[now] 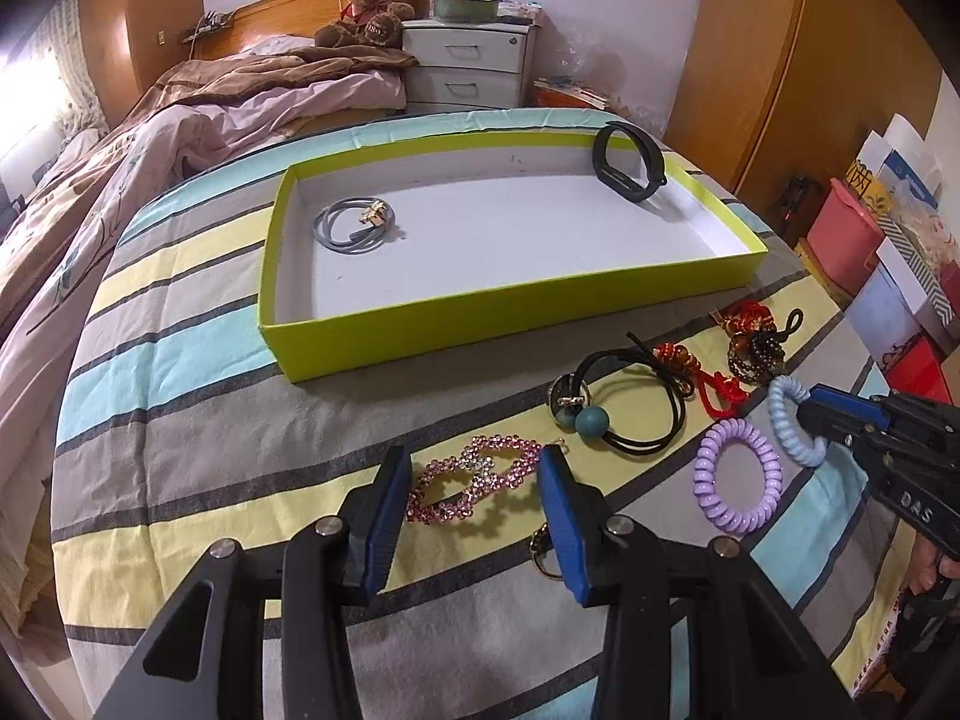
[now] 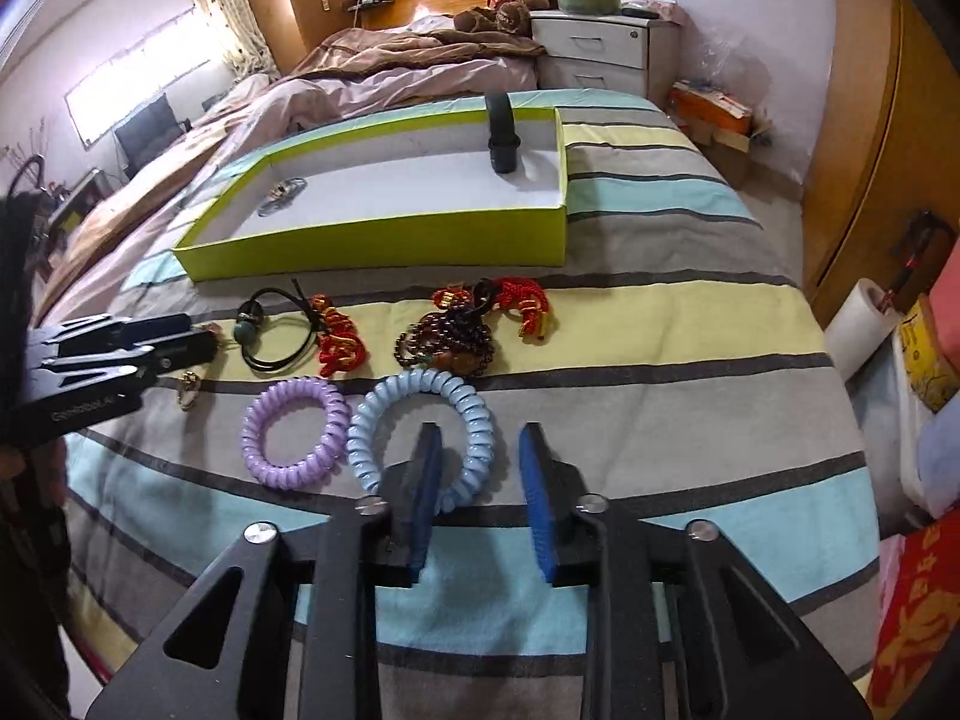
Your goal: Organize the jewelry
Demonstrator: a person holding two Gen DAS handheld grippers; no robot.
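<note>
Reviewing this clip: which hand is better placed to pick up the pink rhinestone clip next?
Left. The left tool hangs open with the pink rhinestone clip between its fingers; the right tool sits open at the blue coil hair tie.

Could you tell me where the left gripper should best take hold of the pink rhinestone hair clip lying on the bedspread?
Probably across the narrow middle of the pink rhinestone clip, coming down from above. It lies flat between the open left gripper fingers, and its waist is thinner than its looped ends.

Both wrist views look down close over the striped bedspread (image 1: pixel 240 420), sharing the green tray (image 2: pixel 372 240)
</note>
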